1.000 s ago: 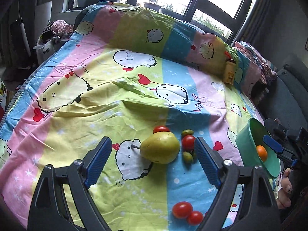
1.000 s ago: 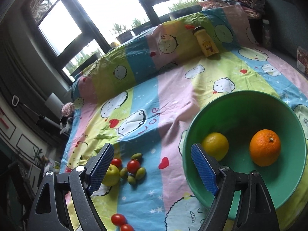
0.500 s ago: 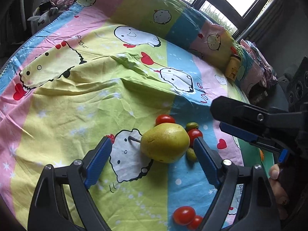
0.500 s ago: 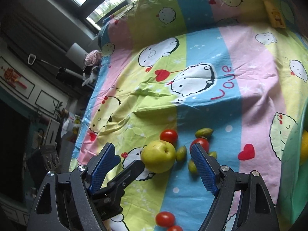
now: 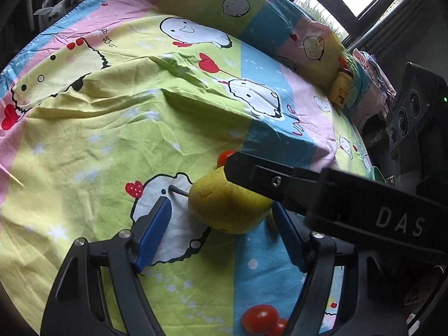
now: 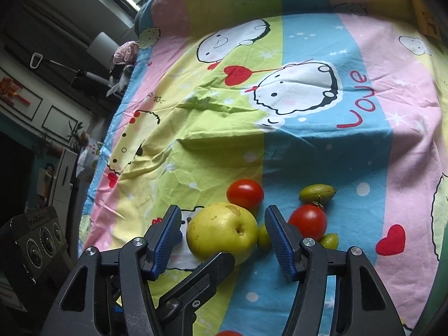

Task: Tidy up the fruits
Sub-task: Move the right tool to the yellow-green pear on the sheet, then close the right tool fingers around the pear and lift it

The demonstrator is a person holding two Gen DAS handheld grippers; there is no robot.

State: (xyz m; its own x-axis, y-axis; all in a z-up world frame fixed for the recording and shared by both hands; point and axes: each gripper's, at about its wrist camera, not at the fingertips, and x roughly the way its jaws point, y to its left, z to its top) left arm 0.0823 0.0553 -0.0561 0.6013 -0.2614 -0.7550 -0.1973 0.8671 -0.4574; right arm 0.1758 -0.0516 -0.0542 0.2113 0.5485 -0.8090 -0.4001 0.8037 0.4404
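1. Yellow pear (image 5: 228, 210) lies on its side on the cartoon-print bedsheet (image 5: 112, 145), stem toward the left in the left wrist view.
2. Left gripper (image 5: 221, 233) straddles the pear; jaws have just been closing, pads partly open with gaps on both sides, no contact visible.
3. Right gripper (image 6: 222, 239) also brackets the same pear (image 6: 222, 233) from the opposite side; jaws have just been closing, left pad nearly at the skin, right pad just clear. No grip yet.
4. Right gripper's finger crosses over the pear's far end in the left wrist view.
5. Cherry tomato (image 6: 245, 193) just behind the pear, another tomato (image 6: 308, 221) to its right, green olive-like fruit (image 6: 317, 193) beyond that.
6. Two more tomatoes (image 5: 260, 319) lie close to the left gripper's base.
7. Yellow bottle (image 5: 341, 89) lies far off against the pillow.
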